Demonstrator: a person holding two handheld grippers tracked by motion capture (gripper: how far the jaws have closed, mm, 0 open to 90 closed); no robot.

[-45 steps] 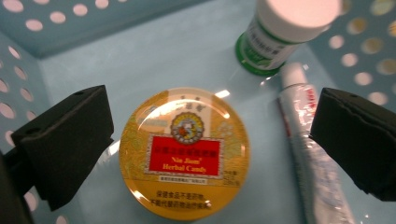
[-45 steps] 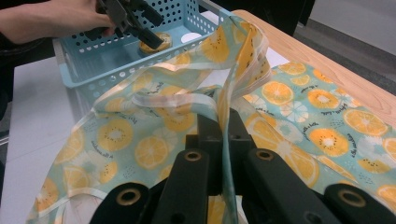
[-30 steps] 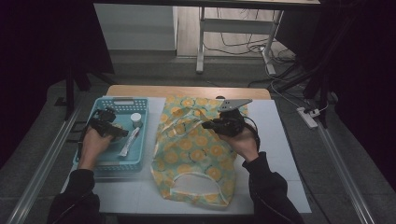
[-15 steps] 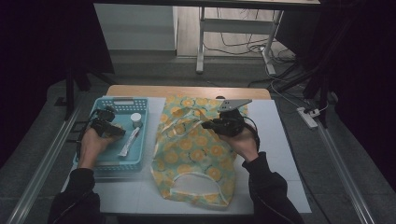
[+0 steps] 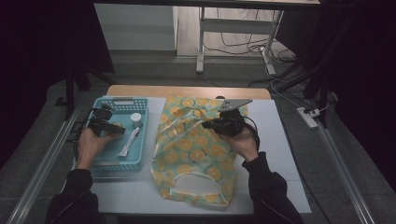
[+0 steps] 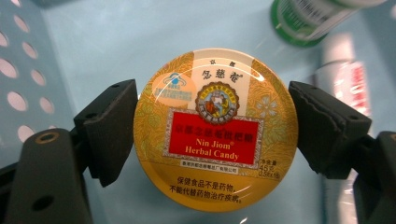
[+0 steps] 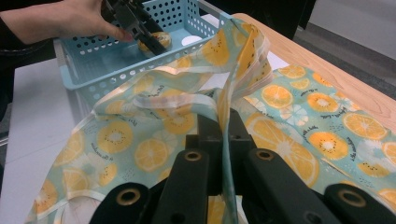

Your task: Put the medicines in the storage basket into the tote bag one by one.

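— Changed since a second ago? 
— Left claw (image 6: 212, 135) just narrowed around the round candy tin (image 6: 215, 128); pads now against its rim on both sides, gripping it inside the blue basket (image 5: 140, 154). Right claw (image 7: 223, 130) unmoved, clenched on a fold of the fruit-print bag (image 5: 196, 149), holding it raised off the tabletop (image 5: 280, 140).
— Hard to make out? 
— Green-capped bottle (image 6: 308, 18) cut off at the frame edge; white tube (image 5: 129, 141) blurred beside it; bag interior hidden by folds.
— Orientation? 
— Tin lying flat, lid up, no long axis. Bag stretched lengthwise toward the person, handle cut-out at the near end.
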